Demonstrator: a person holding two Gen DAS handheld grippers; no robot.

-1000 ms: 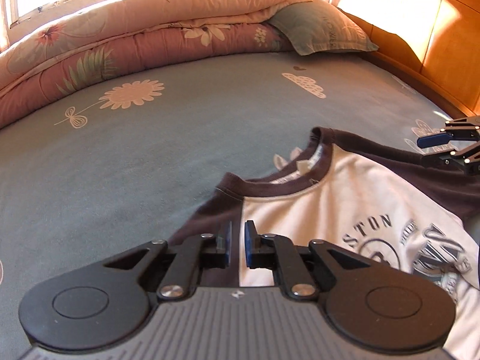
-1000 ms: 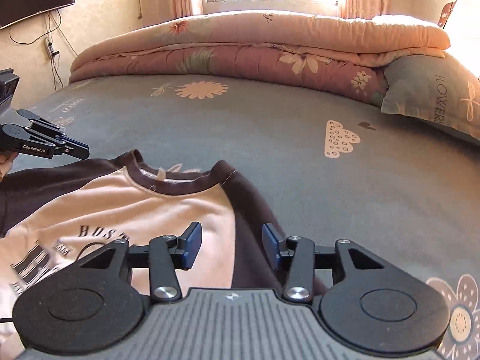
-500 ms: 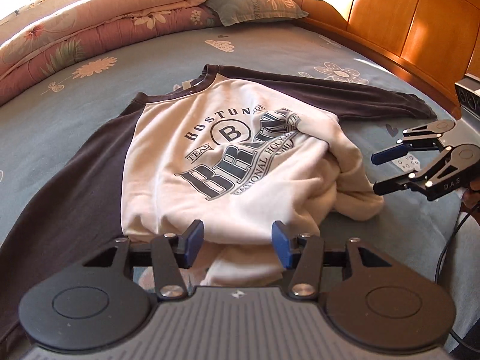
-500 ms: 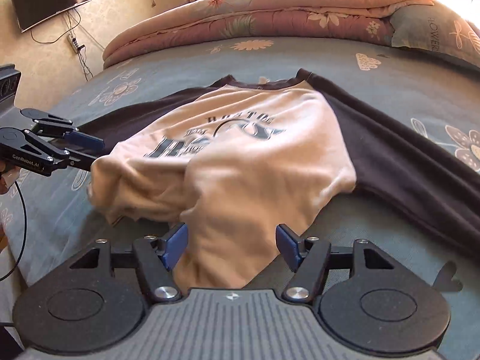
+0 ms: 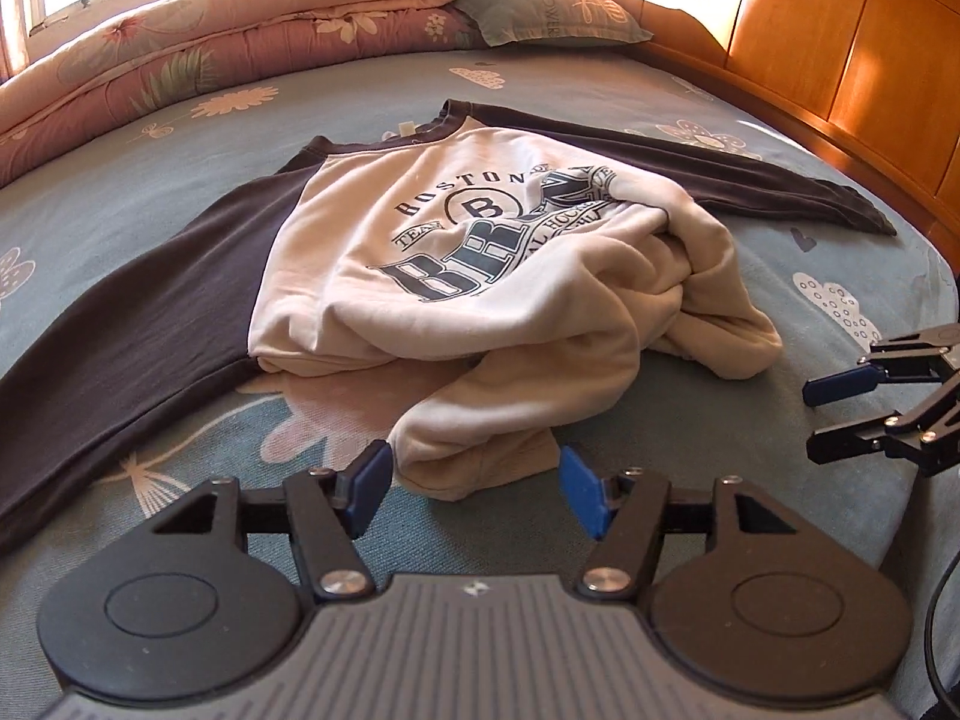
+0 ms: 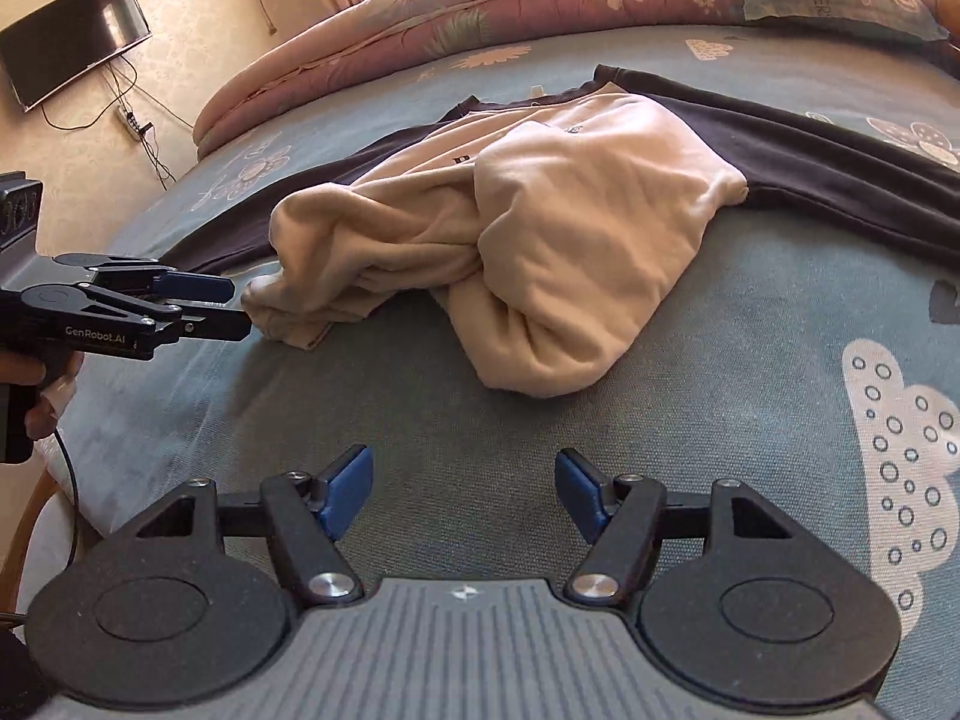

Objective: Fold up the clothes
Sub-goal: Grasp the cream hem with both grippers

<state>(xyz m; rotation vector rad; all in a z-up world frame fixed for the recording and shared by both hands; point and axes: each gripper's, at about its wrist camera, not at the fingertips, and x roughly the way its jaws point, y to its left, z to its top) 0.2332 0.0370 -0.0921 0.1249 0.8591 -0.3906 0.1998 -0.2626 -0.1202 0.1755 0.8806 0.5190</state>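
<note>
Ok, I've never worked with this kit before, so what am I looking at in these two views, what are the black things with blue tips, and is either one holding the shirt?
They are two hand-held grippers, each carried by a person, not a robot arm. Each has a fisheye camera looking forward along its two blue-padded fingers.

The left wrist view shows the left gripper at the bottom, with the right gripper at the right edge. The right wrist view shows the right one at the bottom and the left one at its left edge, with a hand on its handle.

On the bed lies a cream and dark long-sleeved shirt, sleeves spread, its lower part bunched. A folded quilt and a pillow lie beyond.

Neither gripper holds anything. The left jaws are opening with the shirt's hem between them, untouched; the right jaws stand open over bare sheet.
</note>
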